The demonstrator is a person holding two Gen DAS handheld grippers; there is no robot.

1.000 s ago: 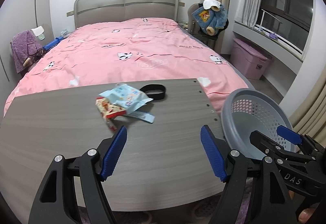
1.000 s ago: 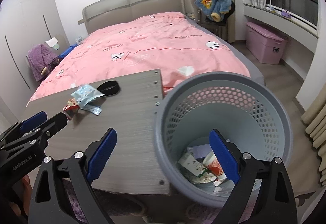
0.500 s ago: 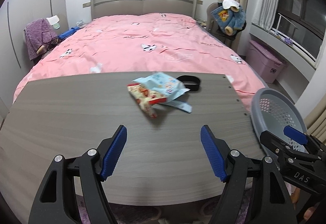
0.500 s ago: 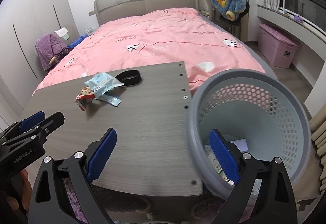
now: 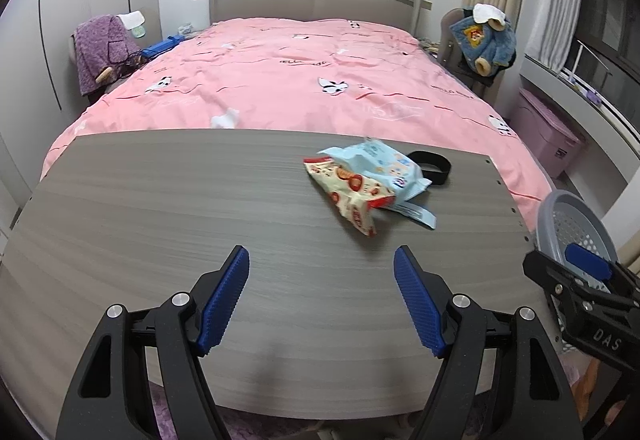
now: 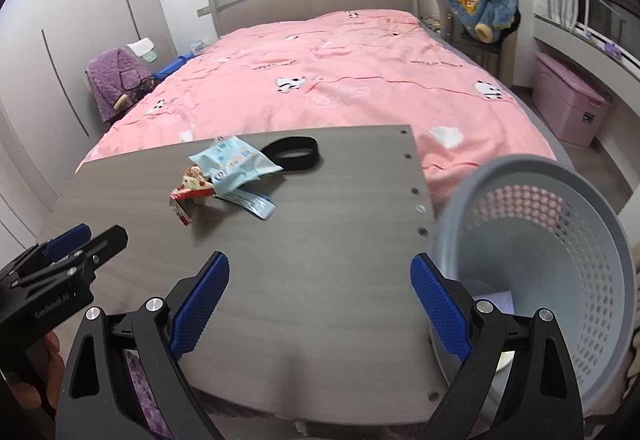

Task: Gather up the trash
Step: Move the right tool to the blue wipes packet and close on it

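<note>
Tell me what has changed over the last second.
Both views swung left: the right hand-held gripper left its spot over the bin and now hangs over the board, open; the left hand-held gripper slid left along the board, open too. Nothing was gripped or released. The wrappers and black band lie as before.

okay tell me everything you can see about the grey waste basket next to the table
The waste basket is a round, grey-blue plastic bin with a solid rim and walls perforated with small holes. It stands off the right end of the wooden table, its opening tipped toward the camera. Some paper scraps lie at its bottom. Neither gripper touches it.
</note>
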